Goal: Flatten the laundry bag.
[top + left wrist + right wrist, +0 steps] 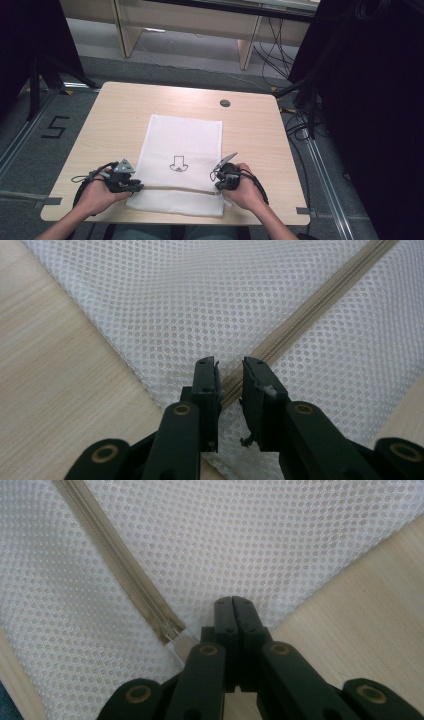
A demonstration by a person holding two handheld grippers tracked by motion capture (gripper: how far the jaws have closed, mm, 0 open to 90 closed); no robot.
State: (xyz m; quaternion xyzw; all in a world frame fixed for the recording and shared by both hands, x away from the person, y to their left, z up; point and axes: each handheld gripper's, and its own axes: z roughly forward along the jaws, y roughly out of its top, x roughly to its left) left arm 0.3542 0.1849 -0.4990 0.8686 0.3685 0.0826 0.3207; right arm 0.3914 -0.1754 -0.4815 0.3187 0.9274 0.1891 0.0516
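The mesh bag (180, 165) lies flat mid-surface. Your left gripper (230, 371), fingers narrowly parted, straddles the zipper (310, 310); pinch there to anchor. Your right gripper (233, 605), fingers pressed together, sits beside the pull (177, 642); grab it, draw straight.

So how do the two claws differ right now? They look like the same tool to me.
The left claw has its jaws apart, with a gap straddling the beige zipper; the right claw has its jaws pressed together. The left claw sits at the zipper's left end, the right claw beside the zipper pull at the right end. Both are black, hand-held, and low over the white mesh bag.
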